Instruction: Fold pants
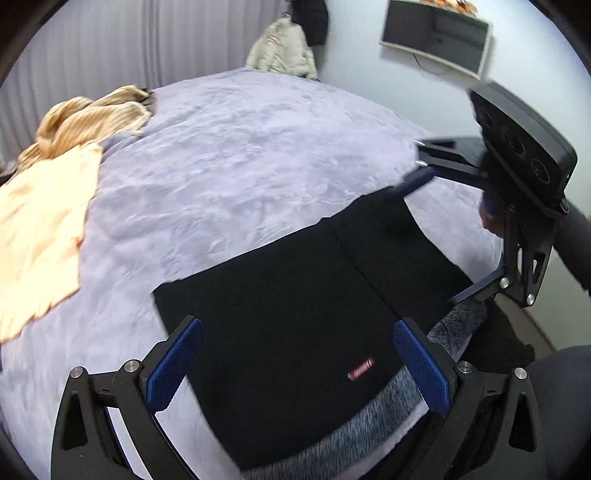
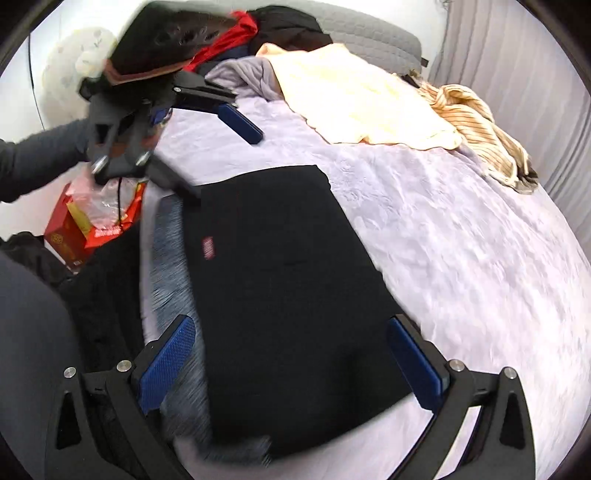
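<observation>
Black pants lie folded flat on the lavender bed cover, with a small red label facing up and grey fleece lining showing at the near edge. My left gripper is open and empty just above the pants' near end. My right gripper is open and empty above the other end of the pants. Each gripper shows in the other's view: the right gripper with its jaws spread, the left gripper likewise.
Cream fabric and a striped tan garment lie at the bed's far side. A pile of clothes sits near the headboard. A red box with a plastic bag stands on the floor beside the bed.
</observation>
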A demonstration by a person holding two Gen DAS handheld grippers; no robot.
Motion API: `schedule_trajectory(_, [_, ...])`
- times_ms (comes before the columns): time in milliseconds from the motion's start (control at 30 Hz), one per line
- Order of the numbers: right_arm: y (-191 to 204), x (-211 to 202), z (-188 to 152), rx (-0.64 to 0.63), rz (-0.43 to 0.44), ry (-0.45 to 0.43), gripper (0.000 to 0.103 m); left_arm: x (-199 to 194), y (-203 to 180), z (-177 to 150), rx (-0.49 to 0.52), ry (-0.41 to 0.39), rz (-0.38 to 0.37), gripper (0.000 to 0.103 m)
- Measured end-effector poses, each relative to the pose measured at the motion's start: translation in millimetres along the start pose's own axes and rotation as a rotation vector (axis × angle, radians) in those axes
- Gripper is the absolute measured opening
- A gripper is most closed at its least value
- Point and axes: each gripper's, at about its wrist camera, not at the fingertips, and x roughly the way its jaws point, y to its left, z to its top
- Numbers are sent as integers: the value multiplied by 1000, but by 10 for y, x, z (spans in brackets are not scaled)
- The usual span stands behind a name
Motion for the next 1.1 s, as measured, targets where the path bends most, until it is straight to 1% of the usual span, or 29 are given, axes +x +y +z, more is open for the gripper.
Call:
schedule_trajectory(67, [-49,227,62,-10,31,59,103,230,-11,52,33,61,-2,103])
schedule_trajectory(133, [-80,461,26,-31,41,139,103,430,0,14,55,121,28,103])
schedule_trajectory(167, [-96,478,-4,-39,43,138,103,534,38,-22,56,157,39,103])
schedule_trajectory(200, [-123,442,-45,-30,58,116,103,570,77,-77,54,163,33,103])
schedule_trajectory(267, [-161,343,-146,-7,66,102,103,523,138,-159,42,129,14,103])
schedule_trajectory(300, [-161,295,-202,1,54,99,103,465,180,-209,39,120,14,103])
schedule_trajectory(400, [-200,191,-356,74,64,102,103,310,188,-320,59,109,38,103])
schedule_trajectory(433, [-208,143,-393,96,57,110,103,249,188,-361,57,111,41,103])
schedule_trajectory(500, [-145,47,-365,108,20,112,103,103,163,-394,44,92,15,103])
schedule_trajectory(533, [-101,-21,-336,97,15,92,103,30,130,-392,45,64,-6,103])
schedule_trajectory(567, [21,-100,-294,70,29,48,103,-49,64,-376,51,26,-37,103])
schedule_trajectory(600, [122,-143,-235,43,44,11,103,-76,0,-359,59,7,-62,103])
schedule_trajectory(633, [234,-159,-176,12,56,-17,103,-46,-73,-347,74,10,-73,103])
schedule_trajectory(667, [339,-125,-123,-19,58,-22,103,52,-118,-337,89,28,-61,103])
schedule_trajectory(700, [418,-49,-85,-43,53,-11,103,188,-179,-347,111,69,-18,103])
schedule_trajectory(733, [489,48,-87,-61,47,13,103,328,-217,-359,127,115,23,103])
schedule_trajectory(767, [520,143,-107,-65,45,40,103,429,-251,-404,139,144,52,103])
schedule_trajectory(800, [532,249,-167,-60,41,76,103,435,-270,-430,143,134,64,103])
schedule_trajectory(833, [538,329,-223,-62,8,98,103,406,-282,-439,139,116,64,103])
schedule_trajectory(867, [658,292,-321,-84,-58,85,103,377,-287,-439,125,113,70,103])
schedule_trajectory(900, [701,275,-376,-97,-103,73,103,369,-290,-436,113,121,80,103])
schedule_trajectory(933, [728,257,-413,-94,-125,79,103,342,-289,-432,95,130,97,103])
schedule_trajectory(967, [742,217,-446,-72,-149,92,103,278,-285,-431,74,123,114,103])
schedule_trajectory(1033, [732,87,-488,0,-168,92,103,84,-223,-432,15,57,164,103])
schedule_trajectory(1100, [674,-137,-571,121,-146,40,103,-100,-72,-469,-82,5,202,103])
